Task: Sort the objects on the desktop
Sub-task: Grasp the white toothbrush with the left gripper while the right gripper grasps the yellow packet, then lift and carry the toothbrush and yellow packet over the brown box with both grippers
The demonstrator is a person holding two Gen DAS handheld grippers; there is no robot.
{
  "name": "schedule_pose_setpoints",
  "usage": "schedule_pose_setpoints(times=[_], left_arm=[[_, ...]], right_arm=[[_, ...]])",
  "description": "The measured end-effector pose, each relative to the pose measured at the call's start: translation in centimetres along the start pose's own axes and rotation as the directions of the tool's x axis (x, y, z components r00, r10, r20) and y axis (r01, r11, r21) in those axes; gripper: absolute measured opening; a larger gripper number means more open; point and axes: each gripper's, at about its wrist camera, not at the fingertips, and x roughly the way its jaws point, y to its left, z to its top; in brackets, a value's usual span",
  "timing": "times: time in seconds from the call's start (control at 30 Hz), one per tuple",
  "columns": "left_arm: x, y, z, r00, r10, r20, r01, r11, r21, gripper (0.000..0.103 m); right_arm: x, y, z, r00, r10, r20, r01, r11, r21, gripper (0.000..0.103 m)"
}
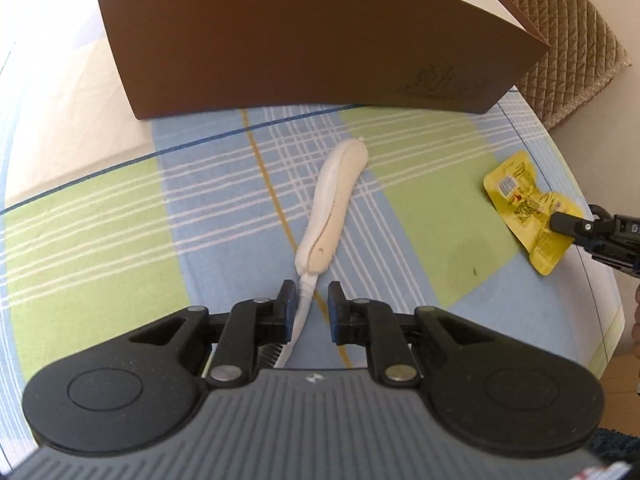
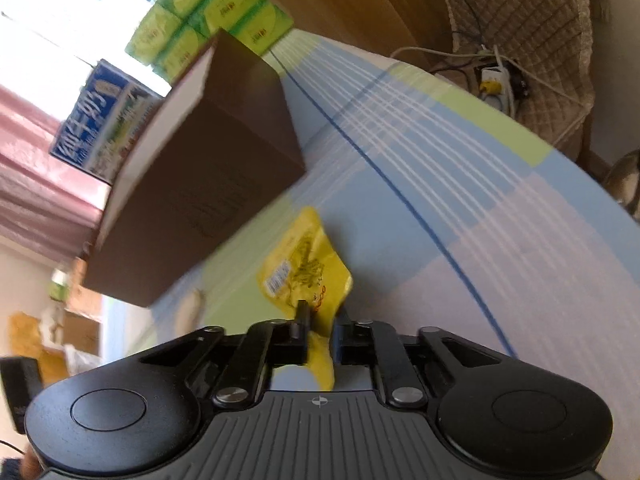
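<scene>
A cream-white toothbrush [image 1: 332,208] lies on the checked tablecloth [image 1: 100,220], handle pointing toward a brown cardboard box [image 1: 304,48]. Its thin neck runs between the fingers of my left gripper [image 1: 313,304], which is open; the neck rests against the left pad and the bristles sit near the gripper's base. Near the table's right edge, a yellow snack packet [image 1: 520,196] has my right gripper [image 1: 560,222] on its near end. In the right wrist view the yellow packet [image 2: 304,272] fills the gap of the right gripper [image 2: 322,324], crumpled between the fingers. The brown box [image 2: 208,208] stands behind on the left.
Green tissue packs [image 2: 208,8] and a blue-and-white carton [image 2: 100,120] stand beyond the box. A quilted chair cover [image 1: 560,32] is off the table's far right, with a power strip and cables [image 2: 494,76] below it. The table edge curves close to the packet.
</scene>
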Motion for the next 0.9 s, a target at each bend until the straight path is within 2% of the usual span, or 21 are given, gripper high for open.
schedule_pose_setpoints(times=[0.23,0.4,0.43,0.53,0.73,0.9], left_arm=[[0.1,-0.7,1.0,1.000,0.003,0.014,-0.003,0.999,0.045,0.020],[0.6,-1.6,1.9,0.999,0.037,0.027,-0.040,0.993,0.113,0.020],[0.7,-1.9,2.0,0.998,0.048,0.028,-0.051,0.990,0.131,0.017],[0.6,-2.5,1.6,0.998,0.061,0.026,-0.064,0.986,0.155,0.017],[-0.3,-2.1,0.6,0.999,0.028,0.025,-0.030,0.996,0.082,0.017],[-2.3,-1.2,0.1,0.998,-0.002,0.064,0.000,1.000,0.019,0.016]], right_arm=[[-0.8,1.7,1.0,1.000,-0.017,0.006,0.017,0.998,-0.067,0.000],[-1.3,2.2,1.3,0.998,-0.055,-0.006,0.054,0.994,-0.091,0.000],[-1.4,2.2,1.3,0.998,-0.062,-0.006,0.061,0.993,-0.101,0.000],[-2.0,2.9,1.4,0.995,-0.096,0.006,0.096,0.983,-0.154,0.000],[-2.8,5.2,1.1,0.988,-0.150,0.037,0.154,0.942,-0.299,0.000],[-3.3,6.8,0.7,0.991,-0.127,0.045,0.135,0.924,-0.358,0.000]])
